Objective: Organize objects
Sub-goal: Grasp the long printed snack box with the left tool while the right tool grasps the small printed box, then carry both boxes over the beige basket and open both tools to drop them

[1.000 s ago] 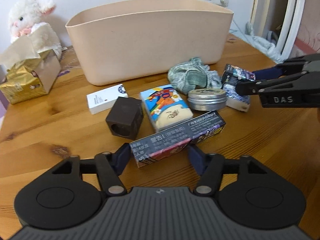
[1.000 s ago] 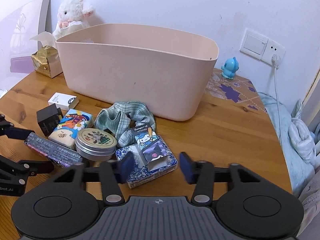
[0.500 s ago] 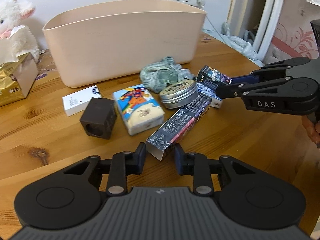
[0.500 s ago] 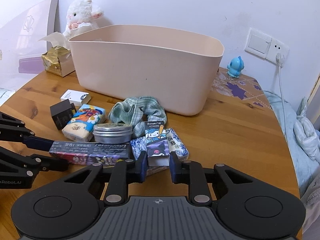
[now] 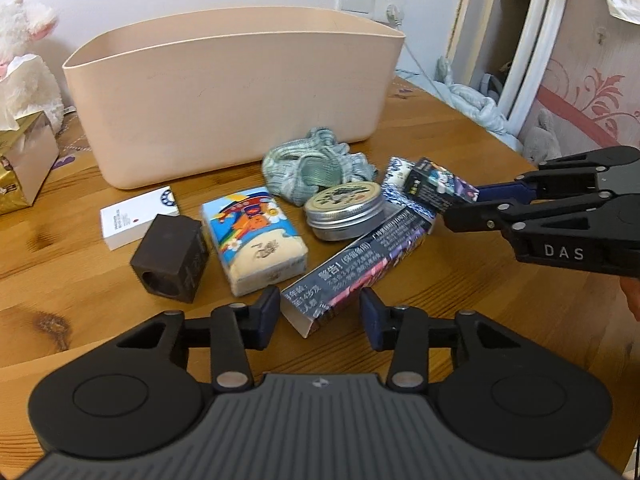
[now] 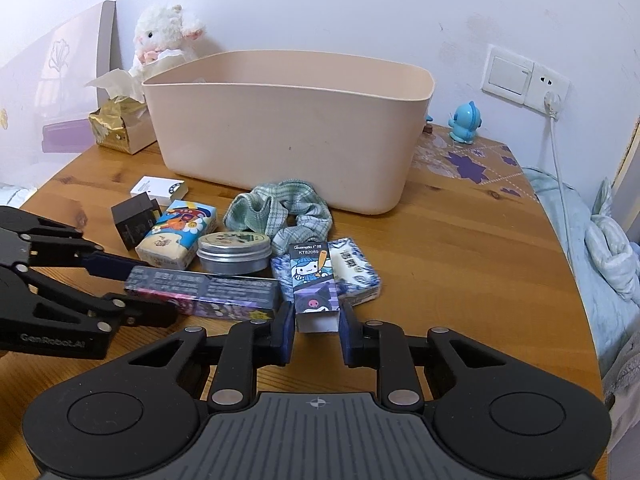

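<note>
Little looks done: the bin [image 6: 280,128], upper centre, shows nothing inside, clutter remains on the surface [image 6: 460,248] below it, left gripper [image 5: 316,314] jaws spread around the long box [image 5: 360,256], right gripper [image 6: 316,330] pinching the small carton [image 6: 314,292].

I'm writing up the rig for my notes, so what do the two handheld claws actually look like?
Both are matte black, with a ribbed grey body between two round black discs and silver rivets on jointed linkage arms. The fingertip pads are dark blue. The left claw carries faint "GenRobot.AI" lettering on its side; the right claw is marked "DAS" in white. No cables or sleeves are visible.
</note>
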Action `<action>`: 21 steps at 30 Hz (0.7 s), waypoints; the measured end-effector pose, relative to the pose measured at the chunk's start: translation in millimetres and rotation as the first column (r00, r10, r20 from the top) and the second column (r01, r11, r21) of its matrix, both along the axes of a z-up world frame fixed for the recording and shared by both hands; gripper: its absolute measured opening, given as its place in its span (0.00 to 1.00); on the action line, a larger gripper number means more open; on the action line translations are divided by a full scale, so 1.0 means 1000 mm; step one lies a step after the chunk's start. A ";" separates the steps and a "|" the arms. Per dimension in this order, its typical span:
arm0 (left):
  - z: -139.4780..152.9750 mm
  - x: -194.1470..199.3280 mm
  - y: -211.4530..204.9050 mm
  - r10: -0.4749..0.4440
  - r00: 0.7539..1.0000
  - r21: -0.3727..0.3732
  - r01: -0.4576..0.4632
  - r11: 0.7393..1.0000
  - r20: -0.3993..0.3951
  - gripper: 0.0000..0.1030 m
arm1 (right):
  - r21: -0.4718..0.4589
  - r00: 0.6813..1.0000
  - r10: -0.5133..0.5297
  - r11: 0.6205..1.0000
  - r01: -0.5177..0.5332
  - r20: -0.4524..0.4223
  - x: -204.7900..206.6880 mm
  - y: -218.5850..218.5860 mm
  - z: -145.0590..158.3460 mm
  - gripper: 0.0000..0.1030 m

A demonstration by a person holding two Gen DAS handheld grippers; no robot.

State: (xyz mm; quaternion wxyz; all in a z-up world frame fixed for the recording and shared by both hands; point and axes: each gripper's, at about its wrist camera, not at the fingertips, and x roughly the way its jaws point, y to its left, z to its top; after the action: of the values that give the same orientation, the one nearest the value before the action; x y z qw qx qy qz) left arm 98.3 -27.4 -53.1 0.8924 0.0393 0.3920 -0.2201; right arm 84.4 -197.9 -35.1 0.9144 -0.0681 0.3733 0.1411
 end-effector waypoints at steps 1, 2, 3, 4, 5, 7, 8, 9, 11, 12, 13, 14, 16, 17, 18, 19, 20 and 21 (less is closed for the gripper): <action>0.000 -0.001 0.000 -0.013 1.000 -0.011 0.013 1.000 -0.003 0.37 | 0.002 1.000 0.002 1.000 -0.002 0.002 -0.001 0.000 0.001 0.21; 0.000 -0.003 0.000 -0.026 1.000 -0.020 0.026 0.999 -0.005 0.36 | 0.004 1.000 0.003 1.000 -0.003 0.005 -0.001 0.000 0.002 0.21; 0.000 -0.005 0.000 -0.036 0.999 -0.028 0.036 0.999 -0.005 0.33 | 0.005 1.000 0.003 1.000 -0.003 0.008 -0.002 0.000 0.003 0.21; 0.001 -0.007 0.000 -0.046 0.999 -0.031 0.046 0.998 -0.001 0.31 | 0.006 1.000 0.001 1.000 -0.001 0.011 -0.002 0.000 0.004 0.21; 0.001 -0.009 -0.001 -0.051 0.999 -0.035 0.051 0.998 0.003 0.30 | 0.008 1.000 -0.003 1.000 0.003 0.013 -0.003 -0.001 0.005 0.21; 0.003 -0.013 -0.001 -0.057 0.998 -0.047 0.058 0.997 0.020 0.29 | 0.016 1.000 -0.009 1.000 0.009 0.015 -0.002 -0.004 0.007 0.21; 0.004 -0.013 -0.001 -0.057 0.998 -0.053 0.058 0.997 0.019 0.28 | 0.017 1.000 -0.014 1.000 0.013 0.016 -0.002 -0.005 0.007 0.21; 0.004 -0.013 -0.001 -0.056 0.998 -0.058 0.057 0.997 0.019 0.28 | 0.018 1.000 -0.017 1.000 0.017 0.016 -0.002 -0.006 0.007 0.21; 0.005 -0.013 -0.001 -0.058 0.998 -0.059 0.059 0.997 0.020 0.27 | 0.021 1.000 -0.023 1.000 0.023 0.016 -0.003 -0.007 0.007 0.21; 0.006 -0.014 -0.002 -0.060 0.998 -0.058 0.061 0.996 0.022 0.27 | 0.021 1.000 -0.026 0.999 0.025 0.017 -0.004 -0.008 0.008 0.21; 0.007 -0.014 -0.002 -0.061 0.998 -0.057 0.062 0.996 0.024 0.27 | 0.021 0.999 -0.027 0.999 0.026 0.018 -0.004 -0.009 0.008 0.21; 0.007 -0.015 -0.003 -0.063 0.998 -0.059 0.064 0.996 0.030 0.26 | 0.022 0.999 -0.028 0.999 0.027 0.020 -0.005 -0.009 0.008 0.21; 0.008 -0.016 -0.002 -0.067 0.997 -0.064 0.069 0.996 0.033 0.26 | 0.024 0.999 -0.030 0.999 0.030 0.025 -0.005 -0.010 0.010 0.21; 0.010 -0.017 -0.002 -0.071 0.997 -0.067 0.073 0.995 0.039 0.25 | 0.027 0.999 -0.033 0.999 0.032 0.028 -0.005 -0.010 0.011 0.21; 0.012 -0.018 -0.002 -0.074 0.996 -0.070 0.077 0.995 0.044 0.25 | 0.031 0.999 -0.037 0.999 0.036 0.032 -0.005 -0.011 0.013 0.21; 0.015 -0.018 -0.001 -0.075 0.996 -0.074 0.079 0.994 0.050 0.25 | 0.035 0.999 -0.040 0.999 0.039 0.035 -0.005 -0.012 0.014 0.21; 0.017 -0.018 -0.001 -0.076 0.996 -0.082 0.080 0.993 0.053 0.25 | 0.039 0.998 -0.043 0.998 0.041 0.038 -0.005 -0.013 0.016 0.21; 0.019 -0.019 0.000 -0.079 0.995 -0.090 0.084 0.992 0.057 0.25 | 0.044 0.998 -0.045 0.998 0.044 0.042 -0.005 -0.014 0.018 0.21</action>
State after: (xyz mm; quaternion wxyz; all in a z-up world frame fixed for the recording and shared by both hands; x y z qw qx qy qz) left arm 79.8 -27.1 -33.6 0.8937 0.0197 0.3553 -0.2732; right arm 79.5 -211.4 -17.0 0.9265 -0.0431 0.3516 0.1272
